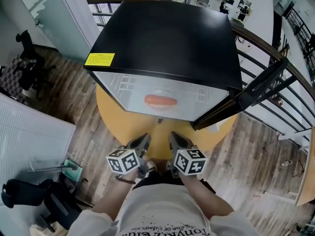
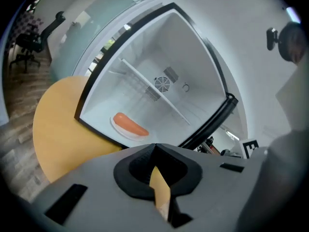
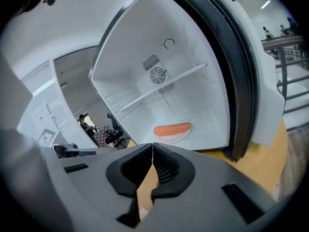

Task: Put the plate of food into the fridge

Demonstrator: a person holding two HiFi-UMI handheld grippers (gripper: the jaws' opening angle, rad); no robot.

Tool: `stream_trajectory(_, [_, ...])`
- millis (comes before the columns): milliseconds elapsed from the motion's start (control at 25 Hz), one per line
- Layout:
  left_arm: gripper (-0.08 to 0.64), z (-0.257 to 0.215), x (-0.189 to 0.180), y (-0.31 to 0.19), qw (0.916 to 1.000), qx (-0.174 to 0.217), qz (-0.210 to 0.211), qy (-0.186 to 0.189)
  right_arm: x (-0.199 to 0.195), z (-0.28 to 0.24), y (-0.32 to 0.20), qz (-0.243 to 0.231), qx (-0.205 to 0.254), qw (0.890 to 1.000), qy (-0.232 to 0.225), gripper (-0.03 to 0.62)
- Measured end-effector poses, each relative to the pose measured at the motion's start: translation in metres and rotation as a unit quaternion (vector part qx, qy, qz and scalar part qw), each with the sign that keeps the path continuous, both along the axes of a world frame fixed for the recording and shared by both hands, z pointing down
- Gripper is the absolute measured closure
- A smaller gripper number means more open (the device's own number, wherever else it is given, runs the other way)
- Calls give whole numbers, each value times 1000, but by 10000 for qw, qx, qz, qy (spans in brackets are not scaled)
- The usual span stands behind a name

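The plate of food (image 1: pixel 160 102) lay inside the fridge (image 1: pixel 162 38), on its bottom, close to the front opening. The fridge door (image 1: pixel 256 90) stood open. In front of the fridge, over the round table (image 1: pixel 123 127), were both tools - the left gripper (image 2: pixel 154 146) and the right gripper (image 3: pixel 152 146), each with jaws clenched together, grasping nothing.

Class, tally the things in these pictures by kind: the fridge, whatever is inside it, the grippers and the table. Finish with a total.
Fridge: 1
Plate: 1
Sausage: 1
Grippers: 2, left gripper and right gripper
Table: 1
Total: 6
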State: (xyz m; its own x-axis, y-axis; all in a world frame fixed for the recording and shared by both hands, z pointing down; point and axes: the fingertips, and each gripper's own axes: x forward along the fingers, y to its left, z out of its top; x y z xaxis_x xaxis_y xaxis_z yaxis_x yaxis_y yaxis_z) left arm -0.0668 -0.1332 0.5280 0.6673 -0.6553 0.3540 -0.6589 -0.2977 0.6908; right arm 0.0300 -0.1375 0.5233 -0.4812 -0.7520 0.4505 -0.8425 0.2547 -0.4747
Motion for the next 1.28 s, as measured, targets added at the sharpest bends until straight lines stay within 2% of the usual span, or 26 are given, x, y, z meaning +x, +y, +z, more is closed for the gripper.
stream_trajectory(160, [535,-23,17,26,9933,598,416,-901,8,-18,22,-308,195,9988,332,565])
stream_trajectory(280, [535,-34,26,37,9885,783,511,-1190,16,-26,34,-359,185,9984,390,565])
stream_trajectory(520, [535,-36,35,49,9858,855,457,-1368,20,-29,53,-421,122,9986,308,565])
stream_trajectory(720, [535,-42,36,59,9813,1041,362,-1578,8,-29,61,-725,137,9967,336,565])
stream_trajectory(960, [535,-41,40,72,9792,1029,365,-1708,-6,-27,73,-1075,146,9932,414,566])
stream_trajectory(1280, [535,-40,35,80,9787,1015,296,-1757,-7,-29,73,-1066,211,9934,365,566])
